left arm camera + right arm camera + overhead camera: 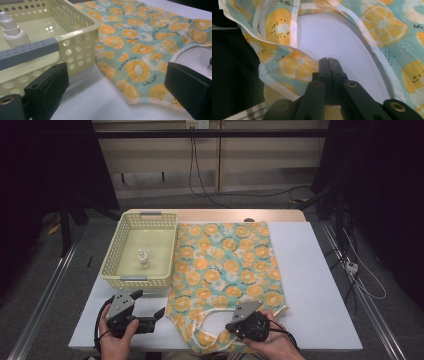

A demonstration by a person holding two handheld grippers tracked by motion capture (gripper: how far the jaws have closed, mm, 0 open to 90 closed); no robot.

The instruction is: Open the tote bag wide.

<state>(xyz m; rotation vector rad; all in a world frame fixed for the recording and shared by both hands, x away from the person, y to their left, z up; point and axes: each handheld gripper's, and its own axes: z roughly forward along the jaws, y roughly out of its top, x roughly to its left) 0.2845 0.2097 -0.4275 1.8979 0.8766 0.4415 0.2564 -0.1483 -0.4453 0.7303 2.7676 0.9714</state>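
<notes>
A cloth bag [225, 265] printed with orange slices on teal lies flat on the white table [310, 285], its handle straps toward the near edge. My right gripper [232, 326] rests on the near strap [294, 65]; its jaws are pressed together at the strap's edge, where the cloth bunches up around the tips [328, 63]. My left gripper [148, 304] sits to the left of the bag with its jaws wide apart and nothing between them [117, 100]. It faces the bag's corner [140, 100] and the basket.
A pale yellow perforated basket [150, 217] stands at the back left and holds a small white dropper bottle [144, 258], also seen past the basket's grey handle [27, 51]. Bare table shows right of the bag. The table's near edge lies just behind my hands.
</notes>
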